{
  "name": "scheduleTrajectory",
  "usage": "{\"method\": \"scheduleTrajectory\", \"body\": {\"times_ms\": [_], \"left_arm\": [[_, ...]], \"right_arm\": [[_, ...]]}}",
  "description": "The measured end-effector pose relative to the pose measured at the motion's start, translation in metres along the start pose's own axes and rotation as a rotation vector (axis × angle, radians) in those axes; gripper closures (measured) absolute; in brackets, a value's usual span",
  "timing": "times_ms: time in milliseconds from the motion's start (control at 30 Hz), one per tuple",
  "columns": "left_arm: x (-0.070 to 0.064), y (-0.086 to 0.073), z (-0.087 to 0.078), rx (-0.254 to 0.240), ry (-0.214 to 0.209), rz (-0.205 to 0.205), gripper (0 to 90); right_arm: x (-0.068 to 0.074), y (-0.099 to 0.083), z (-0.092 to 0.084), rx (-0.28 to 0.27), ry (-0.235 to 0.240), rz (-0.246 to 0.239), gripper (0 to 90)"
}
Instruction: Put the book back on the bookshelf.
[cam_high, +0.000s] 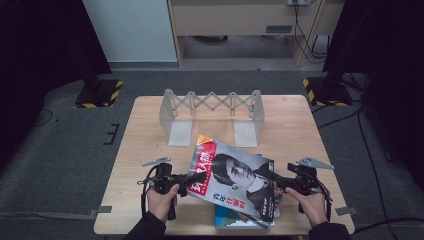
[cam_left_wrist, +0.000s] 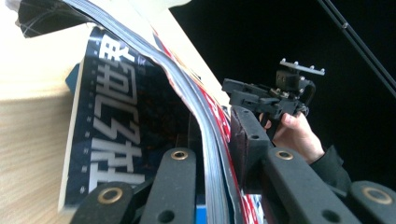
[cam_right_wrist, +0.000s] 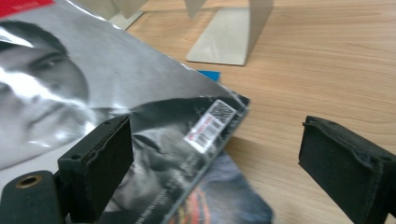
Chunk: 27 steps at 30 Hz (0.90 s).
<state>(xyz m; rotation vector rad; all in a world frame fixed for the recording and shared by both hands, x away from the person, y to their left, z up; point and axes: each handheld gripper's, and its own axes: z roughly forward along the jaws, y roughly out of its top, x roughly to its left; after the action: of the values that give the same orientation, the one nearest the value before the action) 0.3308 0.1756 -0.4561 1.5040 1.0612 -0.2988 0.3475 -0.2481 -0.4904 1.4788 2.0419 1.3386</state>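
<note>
A glossy magazine (cam_high: 235, 175) with a portrait cover is tilted up off the table, its left edge raised. My left gripper (cam_high: 192, 179) is shut on that left edge; in the left gripper view the curved stack of pages (cam_left_wrist: 205, 116) is pinched between the two black jaws of my left gripper (cam_left_wrist: 217, 154). My right gripper (cam_high: 276, 181) is at the magazine's right edge. Its jaws (cam_right_wrist: 224, 158) stand wide open, one pad over the cover (cam_right_wrist: 140, 93) and the other over bare wood. Nothing is pressed between them.
Under the magazine a dark blue book (cam_high: 232, 217) lies near the front edge of the wooden table (cam_high: 145, 130); its white lettering (cam_left_wrist: 112, 121) shows in the left gripper view. A pale expanding rack (cam_high: 212, 107) stands at the back, with one foot (cam_right_wrist: 229, 37) close by.
</note>
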Motion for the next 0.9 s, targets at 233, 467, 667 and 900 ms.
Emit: {"method": "scheduleTrajectory", "body": {"times_ms": [233,467,667,900], "left_arm": [[-0.008,0.014,0.001,-0.026,-0.001,0.02,81.0],[-0.016,0.032,-0.005,-0.084,-0.028,0.026,85.1],[-0.023,0.045,-0.011,-0.107,-0.022,0.058,86.1],[-0.035,0.058,-0.013,-0.141,-0.014,0.112,86.3]], "right_arm": [[-0.014,0.001,-0.006,-0.007,-0.085,-0.014,10.2],[-0.034,-0.001,-0.012,0.012,-0.191,-0.03,10.0],[-0.045,-0.003,-0.014,0.035,-0.241,-0.036,9.9],[-0.051,-0.004,-0.014,0.059,-0.283,-0.052,9.9]]}}
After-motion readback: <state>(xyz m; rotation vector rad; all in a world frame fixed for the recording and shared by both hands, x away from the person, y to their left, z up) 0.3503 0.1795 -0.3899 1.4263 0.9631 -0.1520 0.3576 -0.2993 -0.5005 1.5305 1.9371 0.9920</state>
